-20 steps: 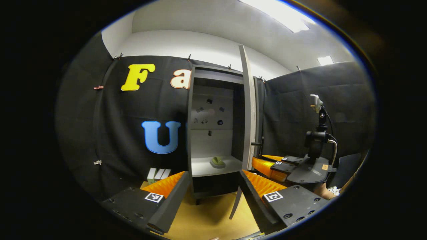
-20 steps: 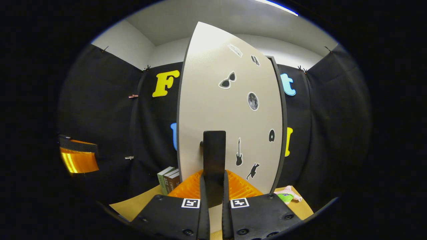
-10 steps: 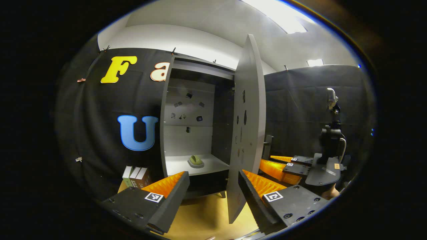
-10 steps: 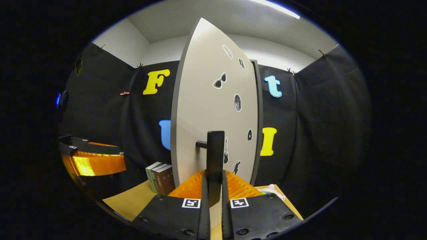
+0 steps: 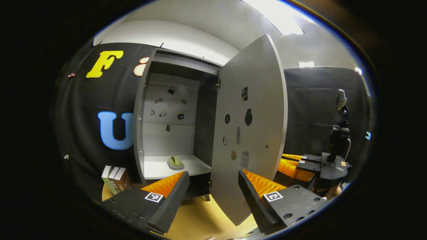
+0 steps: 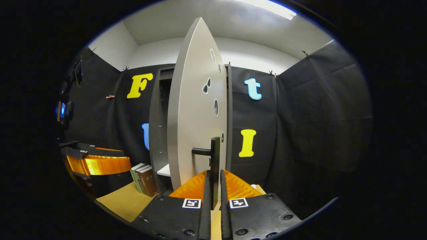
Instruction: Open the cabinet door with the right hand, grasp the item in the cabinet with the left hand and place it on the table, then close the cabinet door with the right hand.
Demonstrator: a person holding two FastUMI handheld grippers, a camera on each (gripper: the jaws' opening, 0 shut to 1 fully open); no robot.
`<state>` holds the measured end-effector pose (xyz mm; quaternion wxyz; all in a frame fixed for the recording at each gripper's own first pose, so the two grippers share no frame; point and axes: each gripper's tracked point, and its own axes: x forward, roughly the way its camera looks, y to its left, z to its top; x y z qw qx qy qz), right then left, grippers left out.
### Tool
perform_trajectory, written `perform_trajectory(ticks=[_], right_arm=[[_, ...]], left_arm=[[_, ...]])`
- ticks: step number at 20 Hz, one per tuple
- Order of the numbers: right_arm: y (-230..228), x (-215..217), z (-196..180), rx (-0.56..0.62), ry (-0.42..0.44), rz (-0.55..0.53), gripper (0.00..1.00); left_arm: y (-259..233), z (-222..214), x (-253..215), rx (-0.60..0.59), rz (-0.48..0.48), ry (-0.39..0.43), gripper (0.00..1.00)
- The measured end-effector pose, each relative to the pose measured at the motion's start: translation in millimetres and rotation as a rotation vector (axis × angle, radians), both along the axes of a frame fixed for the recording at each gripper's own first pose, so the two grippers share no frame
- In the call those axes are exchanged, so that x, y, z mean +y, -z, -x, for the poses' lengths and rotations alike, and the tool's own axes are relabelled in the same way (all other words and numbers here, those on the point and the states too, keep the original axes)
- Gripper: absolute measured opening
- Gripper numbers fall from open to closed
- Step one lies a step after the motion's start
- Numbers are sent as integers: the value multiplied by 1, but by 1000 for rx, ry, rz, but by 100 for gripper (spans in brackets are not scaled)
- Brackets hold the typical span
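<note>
The grey cabinet (image 5: 143,110) stands with its door (image 5: 248,126) swung wide. A small green item (image 5: 175,162) lies on the white lower shelf (image 5: 156,170). My left gripper (image 5: 213,180) hangs open in front of the cabinet, below the shelf edge and apart from the item. In the right gripper view the door (image 6: 191,110) shows almost edge on, and my right gripper (image 6: 214,181) is shut on the black door handle (image 6: 214,156). That right gripper (image 5: 300,163) also appears behind the door's edge in the left gripper view.
A few books (image 5: 115,178) stand on the yellow table (image 5: 200,220) left of the cabinet; they appear again as books (image 6: 144,178) in the right gripper view. The open door juts out over the table. The left gripper (image 6: 96,161) sits at the left of that view.
The door has swung further open, pulled by my right gripper on the handle. My left gripper has shifted so the cabinet's inside and the door's inner face now show more fully.
</note>
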<state>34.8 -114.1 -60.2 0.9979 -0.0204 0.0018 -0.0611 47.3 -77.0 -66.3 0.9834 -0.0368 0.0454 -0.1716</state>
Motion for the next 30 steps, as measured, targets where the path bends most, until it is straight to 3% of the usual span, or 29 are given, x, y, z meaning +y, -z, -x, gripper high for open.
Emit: perform_trajectory(ticks=[6, 10, 13, 14, 15, 17, 19, 22, 26, 27, 30], right_arm=[[-5, -53, 6, -5, 72, 56, 11], [-7, -73, 9, -7, 48, -38, 7], [-12, -70, 14, -14, -7, -41, 8], [-14, -71, 17, -13, -25, -37, 16], [-16, -74, 21, -8, -26, -32, 8], [-20, -77, 32, 8, -50, -38, 14], [-21, -93, 41, 13, -16, -14, 14], [-19, -124, 59, 21, 52, 9, 27], [-7, -185, 69, 21, 210, -7, 89], [-6, -200, 69, 21, 248, -2, 98], [0, -230, 63, 28, 314, -4, 99]], left_arm=[[5, -31, -21, -4, -6, 23, 93], [11, -73, -22, 2, -14, -9, 93], [18, -109, -8, 16, -33, -55, 94], [19, -124, -4, 15, -40, -73, 93], [21, -137, 0, 15, -44, -92, 93], [26, -168, 7, 23, -58, -119, 93], [29, -200, 16, 19, -82, -151, 93], [43, -249, 26, 32, -101, -176, 93], [64, -305, 43, 57, -148, -229, 92], [72, -316, 45, 73, -158, -236, 92], [102, -351, 53, 138, -164, -259, 92]])
